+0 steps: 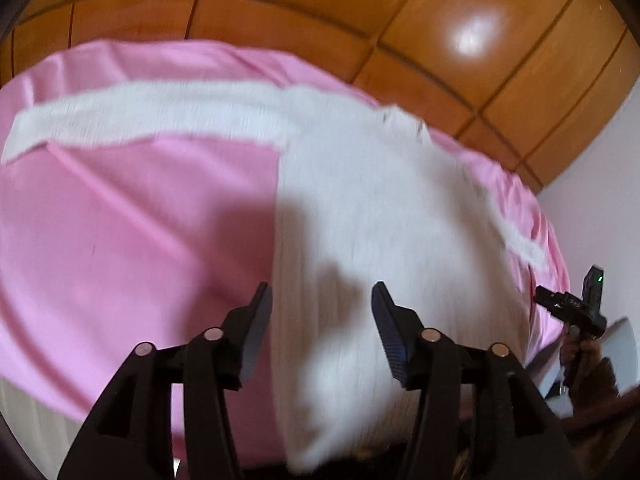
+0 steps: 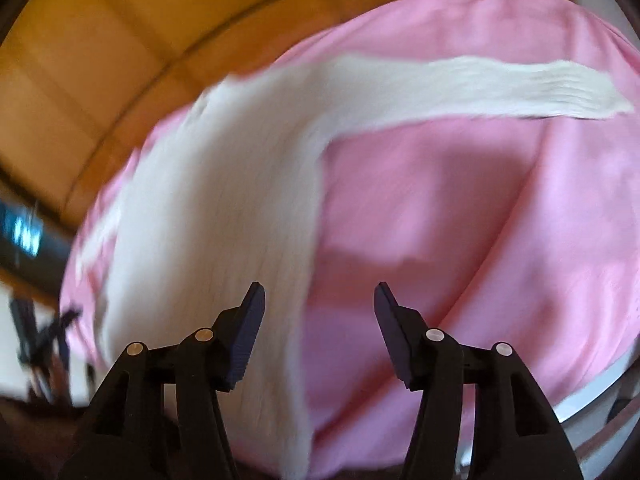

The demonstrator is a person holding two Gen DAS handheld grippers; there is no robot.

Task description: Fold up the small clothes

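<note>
A white long-sleeved top (image 1: 360, 208) lies flat on a pink sheet (image 1: 120, 220), one sleeve stretched out to the left in the left wrist view. The right wrist view shows the same top (image 2: 224, 216) with its other sleeve (image 2: 500, 88) stretched to the right on the pink sheet (image 2: 500, 240). My left gripper (image 1: 322, 300) is open and empty above the top's left body edge. My right gripper (image 2: 318, 300) is open and empty above the top's right body edge. The right gripper also shows at the right edge of the left wrist view (image 1: 576, 304). Both views are motion-blurred.
A glossy wooden panelled wall (image 1: 360, 20) runs behind the bed. A white wall (image 1: 600, 180) stands at the right. The bed's white edge (image 2: 592, 396) shows at the lower right of the right wrist view.
</note>
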